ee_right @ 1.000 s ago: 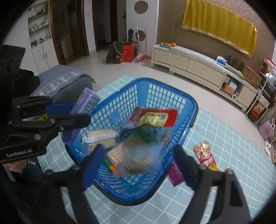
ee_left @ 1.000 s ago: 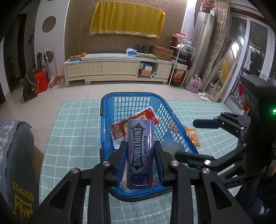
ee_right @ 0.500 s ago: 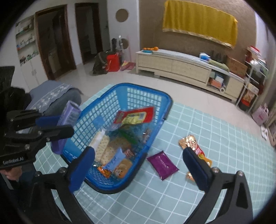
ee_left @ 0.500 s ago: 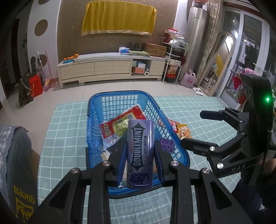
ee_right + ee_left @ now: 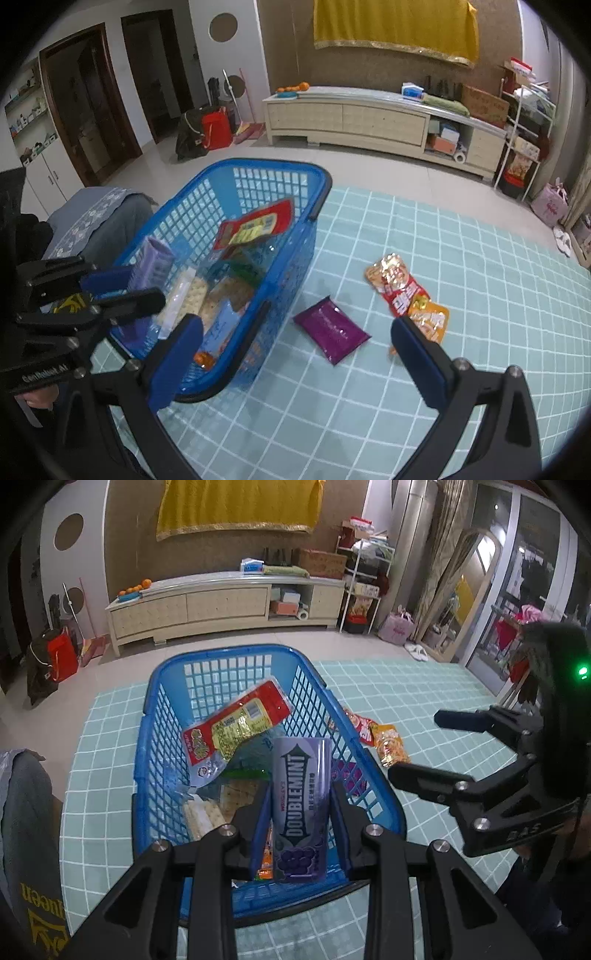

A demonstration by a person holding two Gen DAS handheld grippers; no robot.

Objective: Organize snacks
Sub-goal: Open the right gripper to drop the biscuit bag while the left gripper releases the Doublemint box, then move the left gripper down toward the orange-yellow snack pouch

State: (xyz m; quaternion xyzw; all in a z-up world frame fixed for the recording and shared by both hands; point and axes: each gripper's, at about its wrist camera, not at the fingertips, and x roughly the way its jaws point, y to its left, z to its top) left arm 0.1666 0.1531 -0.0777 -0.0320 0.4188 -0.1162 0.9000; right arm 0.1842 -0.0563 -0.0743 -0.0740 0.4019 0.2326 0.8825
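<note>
My left gripper (image 5: 299, 808) is shut on a purple Doublemint gum box (image 5: 300, 805) and holds it over the near end of the blue basket (image 5: 159, 701). The basket holds several snacks, among them a red and yellow packet (image 5: 236, 723) and crackers (image 5: 207, 812). My right gripper (image 5: 299, 354) is open and empty over the mat to the basket's right. On the mat lie a purple packet (image 5: 330, 328), a red packet (image 5: 395, 284) and an orange packet (image 5: 430, 319). The left gripper with the gum box (image 5: 151, 264) shows in the right wrist view.
The basket (image 5: 321, 181) stands on a teal checked mat (image 5: 461, 258). A grey cushioned seat (image 5: 99, 218) is just left of the basket. A long cream cabinet (image 5: 369, 118) stands at the far wall, with a shelf rack (image 5: 524, 129) to its right.
My right gripper has swung to the right, away from over the basket, and now faces the packets on the mat. My left gripper still holds the gum box over the basket.
</note>
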